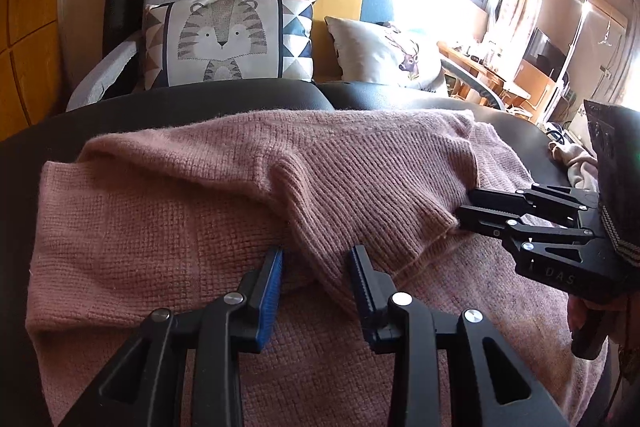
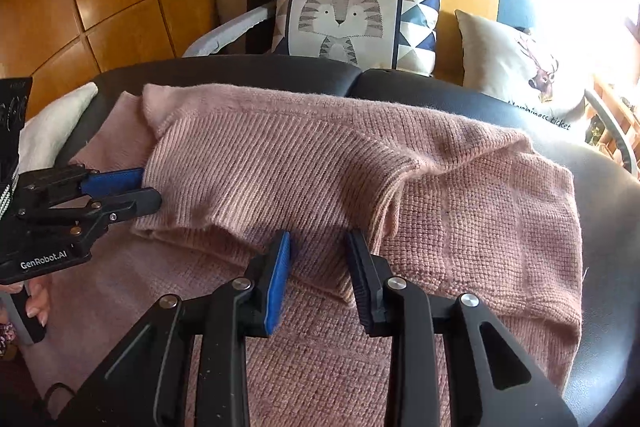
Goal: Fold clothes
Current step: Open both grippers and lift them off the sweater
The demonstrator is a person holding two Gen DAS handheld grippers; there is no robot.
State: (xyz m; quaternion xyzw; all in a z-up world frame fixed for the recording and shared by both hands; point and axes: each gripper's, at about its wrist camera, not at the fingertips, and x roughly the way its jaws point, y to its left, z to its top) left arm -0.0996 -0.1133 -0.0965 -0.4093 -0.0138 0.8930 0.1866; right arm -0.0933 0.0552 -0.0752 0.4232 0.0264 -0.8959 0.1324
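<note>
While both jaws gape, each hand-held gripper (image 1: pixel 316 259) (image 2: pixel 318 247) straddles a fold of the pink sweater (image 1: pixel 168 211).

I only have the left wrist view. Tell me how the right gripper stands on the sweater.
Observer: The right gripper is open, with a ribbed fold of the pink sweater lying between its fingers.
Operator: Report what sits beyond the left gripper on that camera.
Observer: A white cloth lies at the edge of the black cushion, just past the left gripper.
Operator: Check the sweater's flat knit edge.
Observer: In the right wrist view it ends on the cushion, with bare black surface beyond it.
</note>
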